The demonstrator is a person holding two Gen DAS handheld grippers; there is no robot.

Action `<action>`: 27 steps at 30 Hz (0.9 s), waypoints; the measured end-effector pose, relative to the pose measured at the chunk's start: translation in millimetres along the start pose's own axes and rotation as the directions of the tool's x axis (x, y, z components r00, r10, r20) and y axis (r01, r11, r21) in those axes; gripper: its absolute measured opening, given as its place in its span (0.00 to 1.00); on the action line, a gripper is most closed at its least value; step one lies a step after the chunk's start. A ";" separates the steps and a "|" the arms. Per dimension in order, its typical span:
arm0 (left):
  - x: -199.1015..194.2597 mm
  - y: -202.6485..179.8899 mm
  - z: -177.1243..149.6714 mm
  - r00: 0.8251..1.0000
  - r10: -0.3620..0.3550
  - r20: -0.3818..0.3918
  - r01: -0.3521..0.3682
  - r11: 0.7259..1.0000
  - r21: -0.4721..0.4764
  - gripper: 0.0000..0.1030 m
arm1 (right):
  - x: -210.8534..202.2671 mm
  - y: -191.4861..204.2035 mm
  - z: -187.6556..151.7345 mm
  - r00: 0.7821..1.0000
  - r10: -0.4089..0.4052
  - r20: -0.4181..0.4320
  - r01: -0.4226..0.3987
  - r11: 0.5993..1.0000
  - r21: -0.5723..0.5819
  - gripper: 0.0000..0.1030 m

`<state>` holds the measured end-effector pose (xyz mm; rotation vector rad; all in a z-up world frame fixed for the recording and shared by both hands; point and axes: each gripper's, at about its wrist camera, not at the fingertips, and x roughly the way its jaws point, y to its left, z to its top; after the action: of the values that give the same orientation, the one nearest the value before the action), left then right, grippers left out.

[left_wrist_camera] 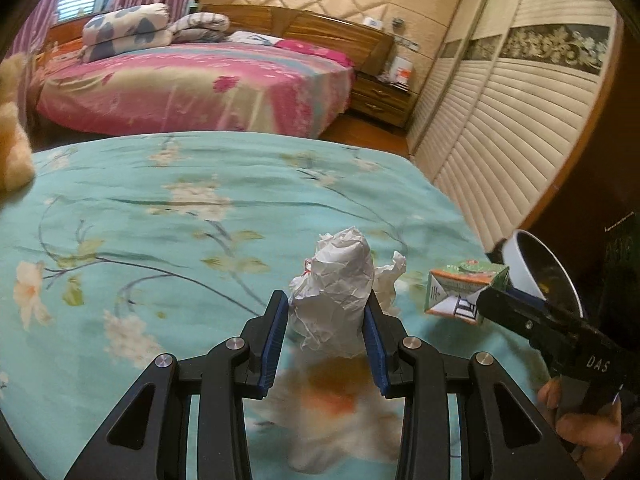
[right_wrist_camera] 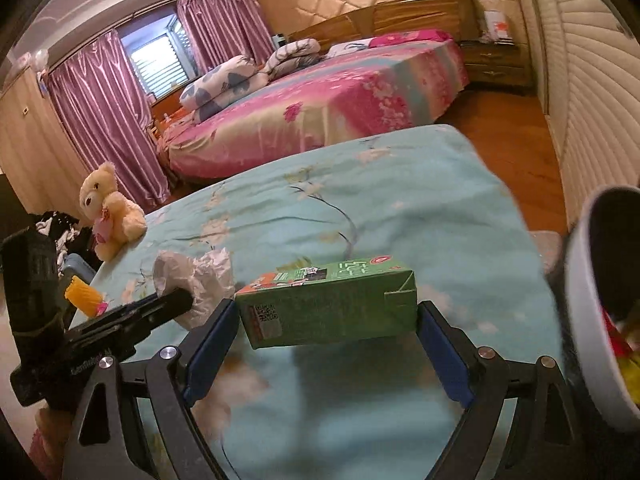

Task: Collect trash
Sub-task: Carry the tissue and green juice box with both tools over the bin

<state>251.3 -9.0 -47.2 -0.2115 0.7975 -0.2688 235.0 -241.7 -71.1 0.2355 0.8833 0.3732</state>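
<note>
Support: bed covered in a turquoise floral-print sheet [right_wrist_camera: 400, 208] | on it: cream plush teddy bear [right_wrist_camera: 110, 210] sitting at the sheet's left edge | small crumpled white paper scrap [left_wrist_camera: 390, 280] nearer the sheet's right edge

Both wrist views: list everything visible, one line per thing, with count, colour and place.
crumpled paper: one, white, in left gripper
carton: one, green, in right gripper
trash bin: one, white, right of the near bed
near bed: one, turquoise floral cover, under both grippers
teddy bear: one, cream, near bed's left edge
far bed: one, pink cover, behind
folded quilts: two, white-blue, on far bed
curtains: purple, by window
nightstand: one, wooden, beside far bed
wardrobe: cream slatted doors, right wall
left gripper: black, blue pads
right gripper: black, blue pads
hand: on right gripper's handle
</note>
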 end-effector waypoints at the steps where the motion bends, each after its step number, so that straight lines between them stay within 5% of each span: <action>1: -0.7 -4.2 -1.0 1.000 -0.006 -0.002 0.006 1.000 0.007 0.34 | -4.7 -3.7 -2.8 1.000 -0.001 0.004 0.001 1.000 0.011 0.87; 27: 0.0 -100.6 -18.7 0.997 -0.070 -0.032 0.075 0.983 0.168 0.34 | -90.1 -61.2 -34.4 0.993 -0.046 0.109 0.030 0.989 0.144 0.87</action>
<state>221.9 -105.6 -31.2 -0.0775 0.7890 -0.4069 169.5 -332.9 -50.1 0.3675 0.8037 0.2589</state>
